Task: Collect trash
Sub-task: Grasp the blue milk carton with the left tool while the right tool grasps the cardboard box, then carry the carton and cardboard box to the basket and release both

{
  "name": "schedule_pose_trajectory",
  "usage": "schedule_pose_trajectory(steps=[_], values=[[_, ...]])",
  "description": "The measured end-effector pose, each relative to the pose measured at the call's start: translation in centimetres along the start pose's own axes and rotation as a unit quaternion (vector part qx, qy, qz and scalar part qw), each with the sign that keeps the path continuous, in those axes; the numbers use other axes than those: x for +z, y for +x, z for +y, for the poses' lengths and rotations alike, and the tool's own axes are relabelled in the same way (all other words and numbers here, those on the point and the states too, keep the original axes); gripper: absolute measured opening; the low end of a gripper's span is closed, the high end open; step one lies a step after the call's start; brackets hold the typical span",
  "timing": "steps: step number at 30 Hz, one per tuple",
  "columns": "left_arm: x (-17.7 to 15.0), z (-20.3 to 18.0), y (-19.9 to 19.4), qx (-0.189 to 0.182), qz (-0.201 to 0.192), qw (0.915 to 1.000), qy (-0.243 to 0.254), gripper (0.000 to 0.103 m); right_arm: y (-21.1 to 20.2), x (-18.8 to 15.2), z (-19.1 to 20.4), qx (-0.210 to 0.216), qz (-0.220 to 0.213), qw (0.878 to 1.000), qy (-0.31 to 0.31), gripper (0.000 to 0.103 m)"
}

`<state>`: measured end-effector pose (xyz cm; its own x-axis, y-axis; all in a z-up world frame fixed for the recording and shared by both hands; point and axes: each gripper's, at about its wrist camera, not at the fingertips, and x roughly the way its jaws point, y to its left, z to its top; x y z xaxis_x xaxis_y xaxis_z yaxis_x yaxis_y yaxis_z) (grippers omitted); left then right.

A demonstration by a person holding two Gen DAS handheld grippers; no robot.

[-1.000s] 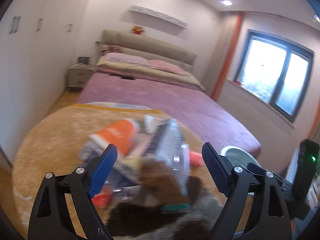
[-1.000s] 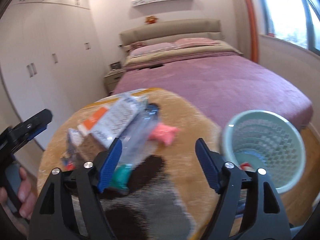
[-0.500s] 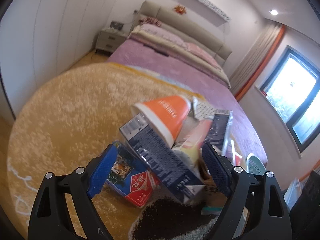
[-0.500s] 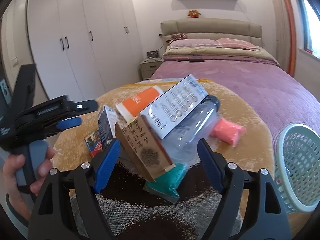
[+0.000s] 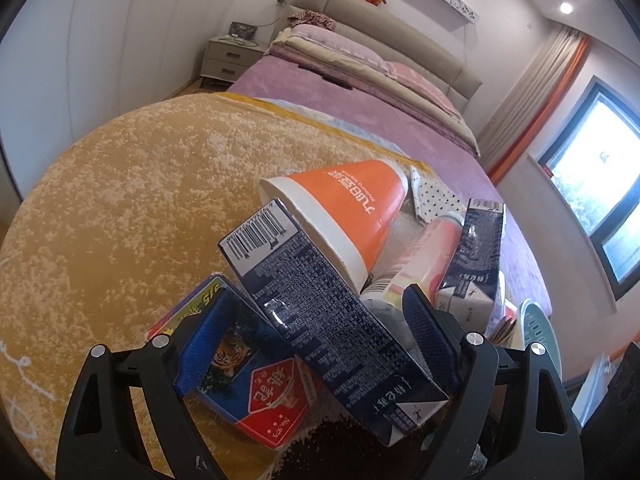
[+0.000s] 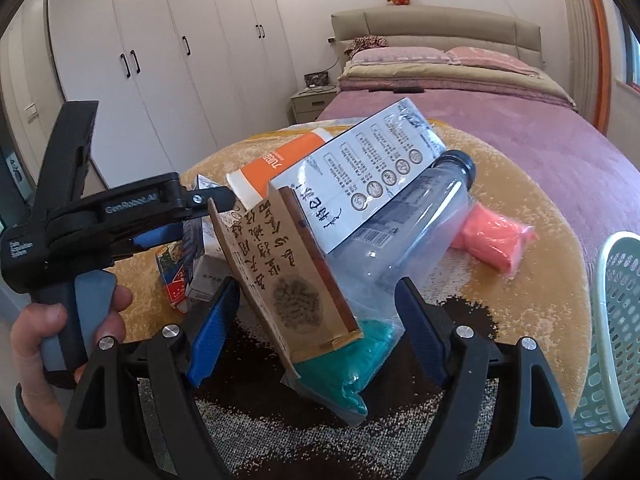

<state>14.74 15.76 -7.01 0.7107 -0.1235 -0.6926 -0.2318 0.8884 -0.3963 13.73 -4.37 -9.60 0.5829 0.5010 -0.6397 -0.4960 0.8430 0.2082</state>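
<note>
A heap of trash lies on the round yellow rug (image 5: 120,184), at the foot of the bed (image 6: 520,136). The left gripper (image 5: 316,332) stands wide over a glossy dark-blue carton (image 5: 320,320), pads clear of it; under that lies a playing-card box (image 5: 256,392) (tiger print), behind it a tapered orange paper cup (image 5: 352,208). The right gripper (image 6: 316,332), also wide, straddles a brown cardboard box (image 6: 288,276), not pressing it, with a teal plastic packet (image 6: 344,364) and a clear bottle (image 6: 416,220) beside. A mesh basket (image 6: 616,320) sits at the rug's right edge.
</note>
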Motion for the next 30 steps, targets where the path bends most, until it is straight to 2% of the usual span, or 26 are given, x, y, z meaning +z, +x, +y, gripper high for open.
schedule_pose_trajectory(steps=[3,4,6,7,8,14,19,24,27,30], values=[[0.0,-0.2,0.3,0.009,0.002,0.9999,0.008,0.075,0.4,0.1,0.0,0.007,0.01,1.0,0.001,0.076],[0.0,-0.4,0.3,0.009,0.004,0.9999,0.011,0.069,0.5,0.1,0.1,0.009,0.013,1.0,-0.001,0.076],[-0.1,-0.6,0.1,0.006,0.01,0.9998,0.015,0.063,0.7,0.0,0.4,0.009,0.019,1.0,-0.01,0.074],[-0.1,-0.7,0.1,0.004,0.012,0.9998,0.015,0.06,0.8,-0.1,0.5,0.009,0.022,1.0,-0.014,0.064],[-0.3,-0.6,-0.2,0.0,0.012,0.9998,0.012,0.056,0.9,-0.1,0.8,0.014,0.027,0.999,-0.02,0.047],[-1.1,-0.1,-2.3,-0.03,-0.001,0.9995,0.01,0.036,0.7,-0.7,1.8,0.036,0.035,0.998,-0.029,0.014],[-2.0,-0.4,-5.3,-0.044,-0.014,0.9982,0.038,0.035,-1.1,-1.2,2.9,0.041,0.016,0.998,-0.034,0.004],[-2.9,-0.7,-8.3,-0.044,-0.006,0.9954,0.085,0.034,-3.8,-1.4,3.2,0.032,0.002,0.999,-0.035,0.004],[-4.1,-0.6,-9.3,-0.027,0.005,0.9936,0.11,0.034,-4.9,-1.7,3.4,0.021,0.011,0.999,-0.037,0.004],[-6.0,-0.6,-9.8,-0.02,0.021,0.9909,0.132,0.034,-5.0,-2.7,3.8,0.022,0.039,0.998,-0.036,0.004]])
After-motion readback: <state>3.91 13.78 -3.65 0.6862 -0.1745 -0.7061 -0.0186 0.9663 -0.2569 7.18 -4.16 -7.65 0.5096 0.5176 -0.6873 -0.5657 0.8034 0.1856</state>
